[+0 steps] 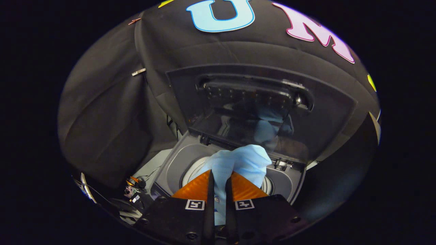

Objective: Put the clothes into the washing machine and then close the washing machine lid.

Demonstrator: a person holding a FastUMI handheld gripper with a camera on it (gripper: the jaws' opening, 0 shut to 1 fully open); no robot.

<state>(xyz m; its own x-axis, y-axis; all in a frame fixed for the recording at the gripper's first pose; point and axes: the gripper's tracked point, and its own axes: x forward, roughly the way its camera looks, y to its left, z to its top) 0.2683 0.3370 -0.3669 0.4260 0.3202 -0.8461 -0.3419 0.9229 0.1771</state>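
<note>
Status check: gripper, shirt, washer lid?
Gripper shut on shirt, held over washer drum opening. Lid up, open. Nothing in the way.

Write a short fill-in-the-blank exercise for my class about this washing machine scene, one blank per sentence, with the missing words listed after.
1. The gripper is shut on a piece of clothing, the light ______ cloth garment.
2. The dark see-through lid of the grey top-loading washing machine stands ______.
3. The garment hangs over the machine's round ______.
4. Behind the machine hangs a ______ cloth wall.

Missing words: blue; open; drum opening; black
</note>
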